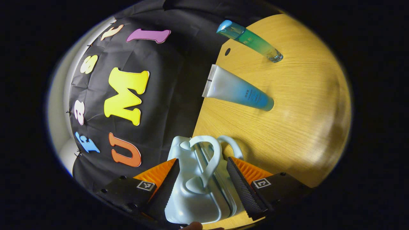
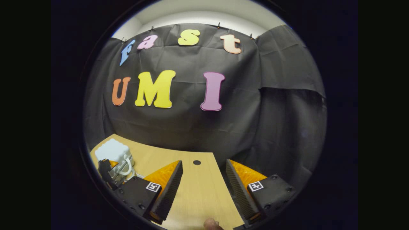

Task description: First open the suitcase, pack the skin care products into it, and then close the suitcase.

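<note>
Suitcase (image 1: 198, 179), a small pale blue-white hard-shell case, sits between the left gripper (image 1: 203, 179) fingers in the left gripper view, its two looped handles (image 1: 211, 156) pointing away from the camera. Both fingers stand close against its sides, but whether they actually press on the shell is hard to make out, and the case's near end is cut off at the bottom edge. Beyond the gripper, on the wooden table (image 1: 287, 127), lie a blue-and-white tube (image 1: 238, 92) and, farther off, a green-and-blue bottle (image 1: 250, 40), well apart from the case.

In the right gripper view, the right gripper (image 2: 204, 185) hangs wide open over bare tabletop, holding nothing. Far to its left the suitcase (image 2: 113, 153) appears small, partly hidden behind the other gripper, so whether it is open cannot be told. A fingertip (image 2: 211, 223) shows at the bottom edge, mostly cut off.
</note>
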Available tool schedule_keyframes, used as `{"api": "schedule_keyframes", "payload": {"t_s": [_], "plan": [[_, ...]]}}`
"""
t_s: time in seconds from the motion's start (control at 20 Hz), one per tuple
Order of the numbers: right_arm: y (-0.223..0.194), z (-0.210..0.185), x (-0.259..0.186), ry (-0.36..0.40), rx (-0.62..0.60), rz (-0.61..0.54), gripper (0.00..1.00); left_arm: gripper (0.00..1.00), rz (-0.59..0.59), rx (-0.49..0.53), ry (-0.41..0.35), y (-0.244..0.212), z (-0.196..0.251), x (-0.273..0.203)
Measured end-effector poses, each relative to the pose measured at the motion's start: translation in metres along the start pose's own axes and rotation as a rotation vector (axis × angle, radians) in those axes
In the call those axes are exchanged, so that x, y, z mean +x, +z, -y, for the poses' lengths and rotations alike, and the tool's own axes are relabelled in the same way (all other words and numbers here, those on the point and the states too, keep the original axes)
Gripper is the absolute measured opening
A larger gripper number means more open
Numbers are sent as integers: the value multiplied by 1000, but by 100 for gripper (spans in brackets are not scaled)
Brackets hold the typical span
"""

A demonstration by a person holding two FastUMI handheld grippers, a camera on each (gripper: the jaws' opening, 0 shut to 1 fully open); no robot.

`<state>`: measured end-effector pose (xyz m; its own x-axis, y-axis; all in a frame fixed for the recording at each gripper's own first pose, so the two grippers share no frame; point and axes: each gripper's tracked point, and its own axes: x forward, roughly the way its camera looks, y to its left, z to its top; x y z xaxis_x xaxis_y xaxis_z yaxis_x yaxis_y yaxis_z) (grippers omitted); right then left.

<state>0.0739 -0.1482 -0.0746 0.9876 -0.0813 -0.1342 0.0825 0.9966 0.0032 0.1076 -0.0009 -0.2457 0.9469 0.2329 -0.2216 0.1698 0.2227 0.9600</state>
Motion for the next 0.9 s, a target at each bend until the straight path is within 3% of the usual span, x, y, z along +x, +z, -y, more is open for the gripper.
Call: {"api": "schedule_keyframes", "payload": {"t_s": [0.05, 0.15, 0.2, 0.3, 0.35, 0.4, 0.6, 0.75, 0.9], "plan": [[-2, 4, 2, 1, 10, 0, 81, 93, -4, 18, -5, 1, 1, 2], [-9, 10, 9, 7, 15, -14, 81, 76, -34, 56, -38, -4, 10, 10], [-12, 14, 13, 10, 19, -25, 81, 62, -62, 72, -76, -10, 18, 12], [-16, 20, 17, 19, 29, -37, 81, 43, -70, 106, -68, -10, 17, 14], [-18, 22, 20, 23, 30, -39, 81, 38, -65, 121, -68, -8, 16, 15], [-18, 24, 21, 30, 34, -40, 81, 25, -70, 129, -80, -9, 17, 16], [-23, 27, 23, 52, 26, -41, 81, 12, -48, 138, -64, -4, 11, 14], [-19, 25, 17, 39, 6, -39, 81, 4, -14, 50, -85, -4, 7, 9], [-7, 14, 7, 14, -13, -19, 80, 3, 25, -50, -85, -8, -17, 1]]}}
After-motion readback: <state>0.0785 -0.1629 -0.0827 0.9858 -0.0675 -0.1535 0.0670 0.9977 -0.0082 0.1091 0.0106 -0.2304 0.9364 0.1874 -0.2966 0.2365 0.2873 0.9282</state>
